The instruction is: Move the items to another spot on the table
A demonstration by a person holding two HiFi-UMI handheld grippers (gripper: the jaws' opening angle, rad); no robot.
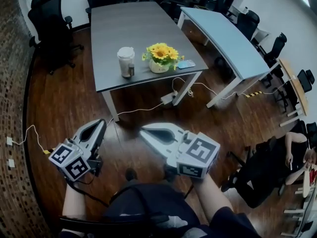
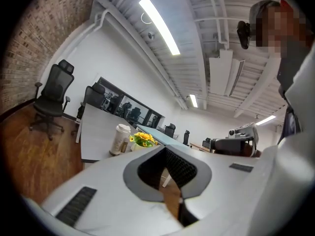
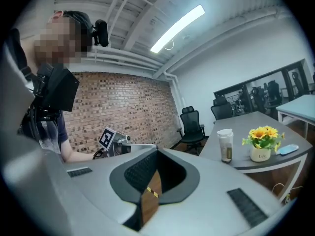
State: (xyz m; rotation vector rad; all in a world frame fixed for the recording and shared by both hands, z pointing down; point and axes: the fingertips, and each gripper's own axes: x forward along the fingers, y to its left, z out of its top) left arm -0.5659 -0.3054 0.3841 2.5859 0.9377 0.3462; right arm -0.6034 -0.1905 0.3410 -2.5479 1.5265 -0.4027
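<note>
Both pairs of jaws are closed tip to tip with nothing between them: the left gripper (image 1: 100, 124) and the right gripper (image 1: 144, 131) hang empty over the wood floor (image 1: 64, 103), pointing roughly level toward the grey table (image 1: 129, 26) and well apart from it. The items stand together near that table's near edge. There is a lidded cup (image 1: 126, 61), a pot of yellow flowers (image 1: 160, 57) just beside it, and a small flat blue item (image 1: 186, 64) beside the pot at the corner. Both gripper views show the same group, cup (image 2: 119, 138) next to flowers (image 2: 143, 139) on the left, and cup (image 3: 225, 145), flowers (image 3: 262, 142) and blue item (image 3: 287, 149) on the right. My judgement is that no grip or carry is in hand. The scene fits the person walking up to the items while they wait in their old spot. It equally fits the person standing off once the items are set down in a new one, and the pictures do not settle which. Either way, nothing can be taken from here, since any grip would need the hands at the table edge and the jaws parted wide enough for the cup or pot.
</note>
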